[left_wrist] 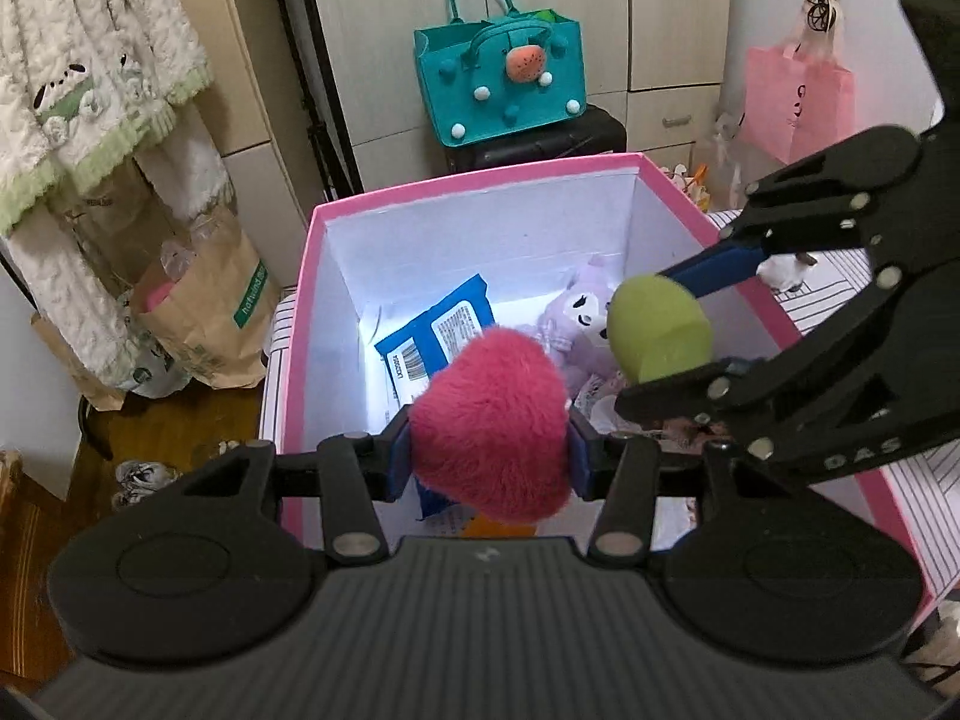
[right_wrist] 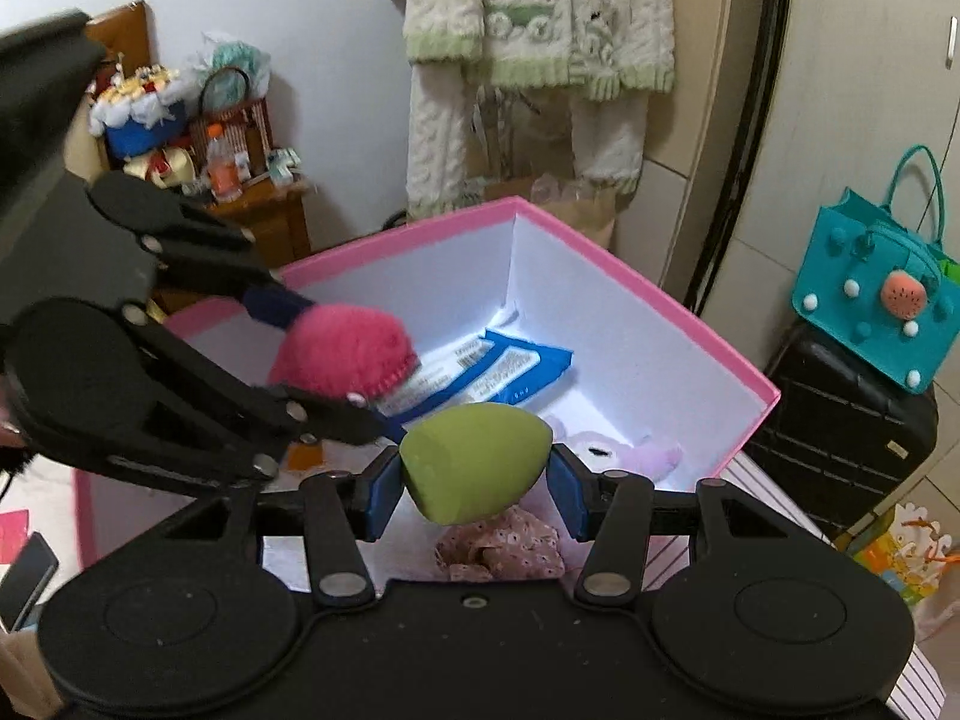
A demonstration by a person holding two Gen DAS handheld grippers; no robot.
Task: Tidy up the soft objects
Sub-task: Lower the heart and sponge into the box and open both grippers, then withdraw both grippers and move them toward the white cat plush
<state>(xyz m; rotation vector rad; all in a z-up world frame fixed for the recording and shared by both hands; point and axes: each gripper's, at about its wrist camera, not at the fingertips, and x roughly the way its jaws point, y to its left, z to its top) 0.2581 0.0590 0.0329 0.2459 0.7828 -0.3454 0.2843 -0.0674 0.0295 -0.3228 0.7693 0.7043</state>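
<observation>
The left tool [left_wrist: 489, 450] is clenched on a fluffy magenta heart-shaped plush [left_wrist: 492, 423], its blue pads pressing the plush from both sides, and holds it just above the near rim of a pink-edged cardboard box with white inner walls [left_wrist: 474, 180]. The right tool [right_wrist: 474, 471] grips a smooth olive-green egg-shaped sponge [right_wrist: 474, 462] the same way, pads tight against its two ends, also over the box's open top. In the left wrist view the right tool [left_wrist: 660, 348] comes in from the right with the green sponge [left_wrist: 660, 330] just beside the heart; in the right wrist view the left tool [right_wrist: 336, 366] comes in from the left with the pink heart [right_wrist: 342, 354] near the sponge but apart from it. Raised letters on the right tool's arm read roughly "DAS".

Down in the box lie a blue and white flat packet [left_wrist: 438, 330] with a barcode and fine print too small to read, a pale lilac plush doll with dark eyes [left_wrist: 570, 318] by the right wall, and a crumpled pink floral cloth [right_wrist: 504, 546] at the near side. Much of the white floor and the far corner of the box stay open.

Beyond the box, a brown paper bag [left_wrist: 210, 324] on the floor carries a green strip with white lettering I cannot make out. A teal felt tote with pompoms [left_wrist: 504, 78] sits on a black suitcase [right_wrist: 840, 414], a pink paper bag [left_wrist: 798, 102] stands to the right, and cream knit garments with green trim [right_wrist: 534, 18] hang on the wall.
</observation>
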